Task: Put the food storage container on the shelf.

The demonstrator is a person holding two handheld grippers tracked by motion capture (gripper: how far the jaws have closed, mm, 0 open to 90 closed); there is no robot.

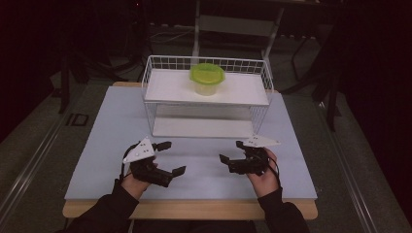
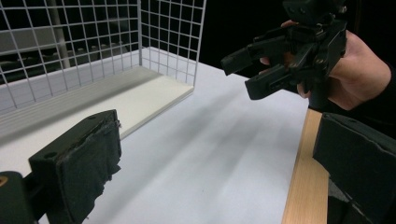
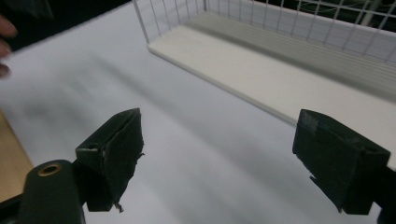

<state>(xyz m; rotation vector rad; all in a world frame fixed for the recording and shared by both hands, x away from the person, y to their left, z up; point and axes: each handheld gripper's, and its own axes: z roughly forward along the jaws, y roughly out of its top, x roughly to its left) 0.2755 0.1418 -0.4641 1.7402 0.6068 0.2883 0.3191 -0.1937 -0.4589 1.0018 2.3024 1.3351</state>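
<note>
Both grippers hover low over the table, empty: left gripper (image 1: 171,158) and right gripper (image 1: 232,152) have jaws spread wide. The green-lidded container (image 1: 207,79) sits well ahead of them on the wire rack's (image 1: 209,62) upper shelf, apparently already stowed.

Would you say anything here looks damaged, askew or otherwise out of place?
Only wear: the padding on the left gripper and right gripper jaws is frayed at its edges. The green-lidded container stands upright on the wire rack's upper shelf, and nothing is spilled on the table.
</note>
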